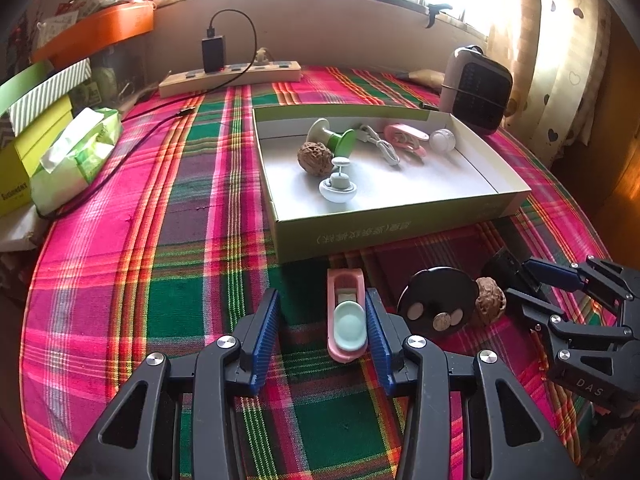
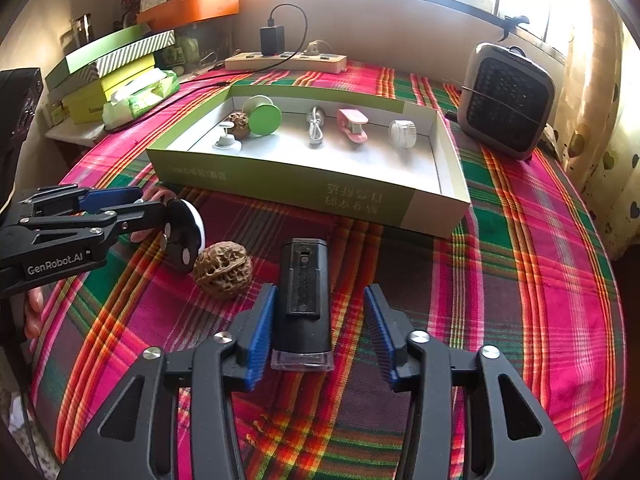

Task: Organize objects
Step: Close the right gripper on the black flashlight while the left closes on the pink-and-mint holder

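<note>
A pink clip-like case (image 1: pixel 346 316) with a mint oval part lies on the plaid cloth between the fingers of my left gripper (image 1: pixel 322 340). It lies against the right pad, well apart from the left pad, so the gripper is open. A black oblong device (image 2: pixel 305 300) with a clear end lies between the fingers of my right gripper (image 2: pixel 320 332). It sits close to the left pad with a wide gap to the right pad; this gripper is open too. A walnut (image 2: pixel 223 270) and a black disc (image 2: pixel 184 236) bearing coin-like pieces lie between the two grippers.
Just beyond the grippers stands a shallow green box (image 1: pixel 380 228) holding a walnut, a green spool, a white cable, a pink clip, a white jar and a small white stand. A heater (image 2: pixel 506 100) sits at the back right, a power strip (image 2: pixel 286 62) at the back, boxes and tissues (image 1: pixel 76 156) at the left.
</note>
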`<state>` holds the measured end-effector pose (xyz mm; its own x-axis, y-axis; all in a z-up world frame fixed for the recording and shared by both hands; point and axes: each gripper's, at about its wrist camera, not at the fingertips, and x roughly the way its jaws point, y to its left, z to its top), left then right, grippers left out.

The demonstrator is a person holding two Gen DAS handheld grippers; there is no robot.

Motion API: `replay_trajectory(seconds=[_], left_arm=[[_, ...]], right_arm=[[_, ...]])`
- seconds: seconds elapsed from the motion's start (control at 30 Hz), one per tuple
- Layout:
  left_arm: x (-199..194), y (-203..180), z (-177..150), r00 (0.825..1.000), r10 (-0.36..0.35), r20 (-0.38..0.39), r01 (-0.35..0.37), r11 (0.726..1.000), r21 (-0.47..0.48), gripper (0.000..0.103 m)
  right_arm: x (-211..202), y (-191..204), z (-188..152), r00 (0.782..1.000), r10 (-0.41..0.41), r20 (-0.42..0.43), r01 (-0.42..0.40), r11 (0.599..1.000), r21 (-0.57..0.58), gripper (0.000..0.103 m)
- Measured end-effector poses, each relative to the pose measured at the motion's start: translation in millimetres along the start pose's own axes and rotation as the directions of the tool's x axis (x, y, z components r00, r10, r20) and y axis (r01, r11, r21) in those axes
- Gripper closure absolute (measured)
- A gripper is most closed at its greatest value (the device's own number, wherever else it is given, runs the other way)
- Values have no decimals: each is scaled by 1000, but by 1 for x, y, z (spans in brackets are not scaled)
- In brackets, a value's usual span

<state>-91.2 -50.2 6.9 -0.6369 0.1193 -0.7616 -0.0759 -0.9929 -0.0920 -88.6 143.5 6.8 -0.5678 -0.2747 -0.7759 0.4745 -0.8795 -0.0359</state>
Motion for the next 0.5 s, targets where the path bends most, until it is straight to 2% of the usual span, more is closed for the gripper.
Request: replay_trajectory(seconds=[0.23,0.5], left_arm=[[0,1,1,1000,2,-1,-2,1000,-5,76],[0,2,1,1000,2,-1,-2,1000,-12,83]], right_arm=[[-1,3,-1,1000,16,1,-16,1000,-9,74],[-2,3,-1,1000,17,2,-17,1000,-3,74]])
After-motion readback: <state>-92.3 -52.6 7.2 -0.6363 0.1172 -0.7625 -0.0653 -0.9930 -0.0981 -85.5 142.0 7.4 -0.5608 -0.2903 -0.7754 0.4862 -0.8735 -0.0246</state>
